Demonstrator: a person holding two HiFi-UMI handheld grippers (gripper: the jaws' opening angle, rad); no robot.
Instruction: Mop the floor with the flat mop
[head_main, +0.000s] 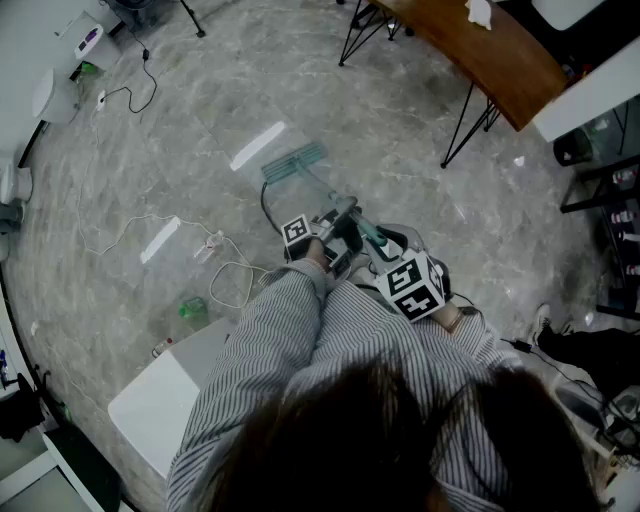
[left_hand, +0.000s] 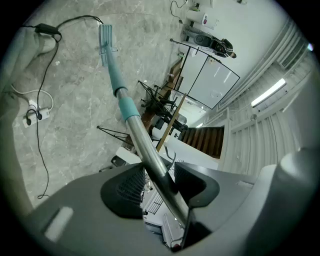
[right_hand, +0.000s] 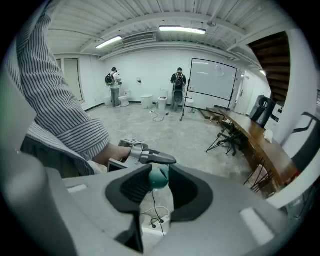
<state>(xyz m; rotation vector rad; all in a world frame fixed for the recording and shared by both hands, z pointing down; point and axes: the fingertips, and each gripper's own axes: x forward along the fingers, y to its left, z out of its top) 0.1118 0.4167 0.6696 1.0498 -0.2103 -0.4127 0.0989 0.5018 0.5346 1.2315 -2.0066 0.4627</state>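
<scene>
Grey marbled floor (head_main: 430, 200) is spreading around me with no wet streaks I can make out, so I am judging most of the mopping left. I am holding the flat mop (left_hand: 120, 90), its teal head (head_main: 293, 162) resting on the floor ahead. My left gripper (left_hand: 159, 181) is clamping the metal pole (left_hand: 145, 145), and my right gripper (right_hand: 159, 180) is pinching the teal handle end (right_hand: 160, 176). Loose cables (head_main: 120, 235) are lying nearby.

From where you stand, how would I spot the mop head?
From the wooden table, look left across the floor. The mop head lies at the far end of the pole. It's a flat, striped teal strip, unlike the white glare streak beside it.
</scene>
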